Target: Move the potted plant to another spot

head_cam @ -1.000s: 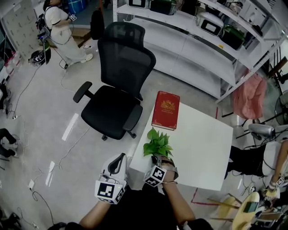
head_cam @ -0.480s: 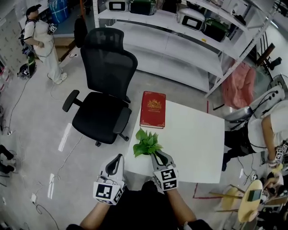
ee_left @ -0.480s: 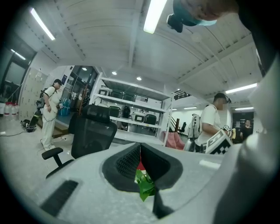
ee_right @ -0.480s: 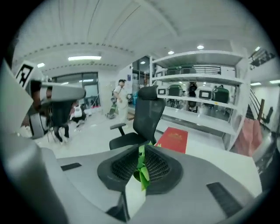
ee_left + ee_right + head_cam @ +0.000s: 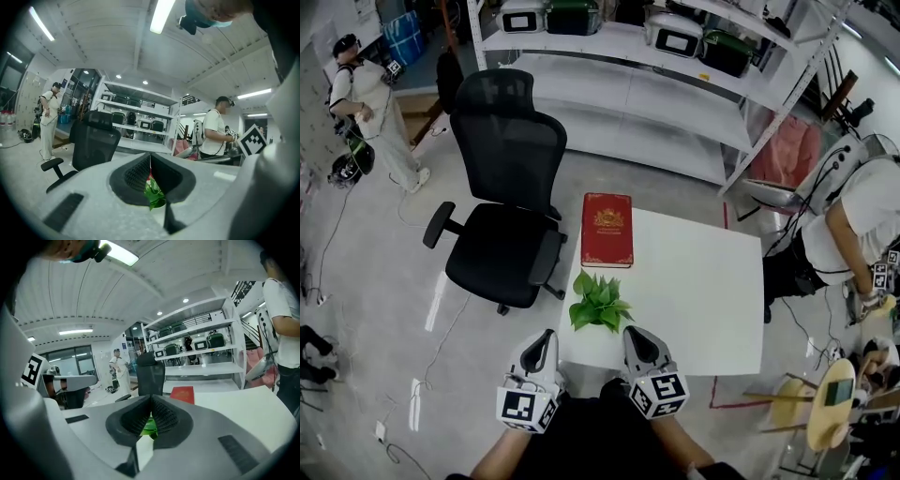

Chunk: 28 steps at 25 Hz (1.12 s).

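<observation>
Green leafy potted plant free-standing on white square table, red hardback book beyond; left gripper, right gripper flanking it; gripper views alone show both jaws pressed together, empty

A lab-like workroom: metal shelving holding equipment cases, beside an office chair.

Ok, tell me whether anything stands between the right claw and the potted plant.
Nothing visible does. The potted plant stands on the white table just ahead of the right claw, only bare table between them. The red book lies beyond the plant.
</observation>
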### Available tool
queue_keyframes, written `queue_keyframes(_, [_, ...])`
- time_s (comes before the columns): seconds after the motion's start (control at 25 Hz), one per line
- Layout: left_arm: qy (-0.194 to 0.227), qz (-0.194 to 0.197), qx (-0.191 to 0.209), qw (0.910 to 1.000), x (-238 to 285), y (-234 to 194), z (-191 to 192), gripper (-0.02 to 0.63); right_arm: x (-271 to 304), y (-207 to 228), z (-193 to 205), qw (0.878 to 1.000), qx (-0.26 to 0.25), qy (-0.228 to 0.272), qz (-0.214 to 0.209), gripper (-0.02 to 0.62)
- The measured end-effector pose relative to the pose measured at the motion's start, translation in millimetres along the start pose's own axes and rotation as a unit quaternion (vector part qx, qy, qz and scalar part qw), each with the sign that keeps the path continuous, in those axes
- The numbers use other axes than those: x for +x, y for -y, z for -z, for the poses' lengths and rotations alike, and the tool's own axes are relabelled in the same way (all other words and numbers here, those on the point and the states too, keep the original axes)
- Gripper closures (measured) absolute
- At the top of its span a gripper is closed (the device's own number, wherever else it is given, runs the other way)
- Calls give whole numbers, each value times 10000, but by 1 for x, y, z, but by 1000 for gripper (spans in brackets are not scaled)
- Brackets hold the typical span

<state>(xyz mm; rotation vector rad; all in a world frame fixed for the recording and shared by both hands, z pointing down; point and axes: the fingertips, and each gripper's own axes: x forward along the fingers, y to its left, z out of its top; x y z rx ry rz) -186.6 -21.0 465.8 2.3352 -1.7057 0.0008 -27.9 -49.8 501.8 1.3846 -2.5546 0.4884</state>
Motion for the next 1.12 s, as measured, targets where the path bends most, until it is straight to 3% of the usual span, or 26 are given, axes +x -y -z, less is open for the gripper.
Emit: queue_keyframes(1.12, [-52, 171, 53, 9998, 3, 11, 2, 588, -10, -7, 6, 10000, 58, -31, -26, 583])
